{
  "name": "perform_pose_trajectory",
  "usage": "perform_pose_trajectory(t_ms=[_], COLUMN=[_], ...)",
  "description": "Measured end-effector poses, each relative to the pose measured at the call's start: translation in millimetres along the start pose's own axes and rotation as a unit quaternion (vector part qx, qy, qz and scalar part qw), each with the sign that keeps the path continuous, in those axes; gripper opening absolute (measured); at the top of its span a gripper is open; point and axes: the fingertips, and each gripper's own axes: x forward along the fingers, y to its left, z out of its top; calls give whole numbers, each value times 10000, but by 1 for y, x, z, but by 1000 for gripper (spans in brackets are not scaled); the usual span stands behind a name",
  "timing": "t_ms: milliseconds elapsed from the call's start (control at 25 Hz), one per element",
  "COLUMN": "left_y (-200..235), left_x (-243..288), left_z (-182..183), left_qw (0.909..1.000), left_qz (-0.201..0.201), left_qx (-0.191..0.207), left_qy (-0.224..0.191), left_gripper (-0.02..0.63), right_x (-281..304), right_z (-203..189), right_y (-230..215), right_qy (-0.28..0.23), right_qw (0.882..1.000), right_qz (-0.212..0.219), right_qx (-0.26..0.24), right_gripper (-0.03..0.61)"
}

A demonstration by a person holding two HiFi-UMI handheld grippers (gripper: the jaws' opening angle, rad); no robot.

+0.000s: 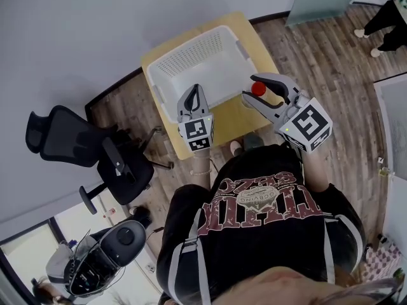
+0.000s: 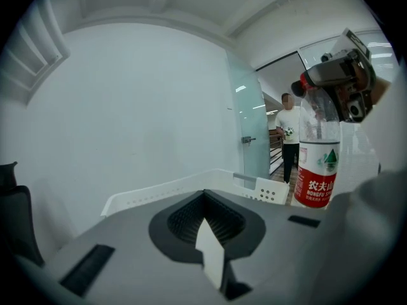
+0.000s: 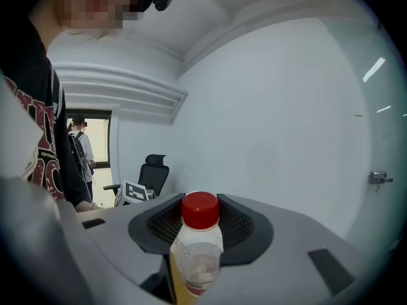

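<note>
Head view, left to right: office chair (image 1: pixel 70 132) standing off the bench (image 1: pixel 234 118). Left gripper (image 1: pixel 195 93) fingers pressed together, nothing between them, hovering over near rim of white basket (image 1: pixel 219 75). Right gripper (image 1: pixel 253 89) fingers clamped on bottle (image 1: pixel 258 89) just under its red cap, up in the air beside basket's right wall, above bench. Left gripper view agrees: bottle (image 2: pixel 318 170) upright, body hanging free below the grip. Judgement: neck-only hold, so prone to swinging. Best handled with firm squeeze, upright axis, slow travel, wide of basket wall and left gripper.
</note>
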Motion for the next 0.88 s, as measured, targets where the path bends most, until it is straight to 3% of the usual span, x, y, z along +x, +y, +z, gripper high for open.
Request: perform_pose_trajectory(t_ms=[880], left_y=[-1], left_x=[0], left_z=[0], left_qw=[10000], left_qz=[32], left_qx=[43], left_qy=[9], left_gripper=[46], right_x=[15], right_z=[-72], right_y=[-3], right_qy=[481], right_qw=[9988], right_qz=[-39], right_qx=[100], right_gripper=[166])
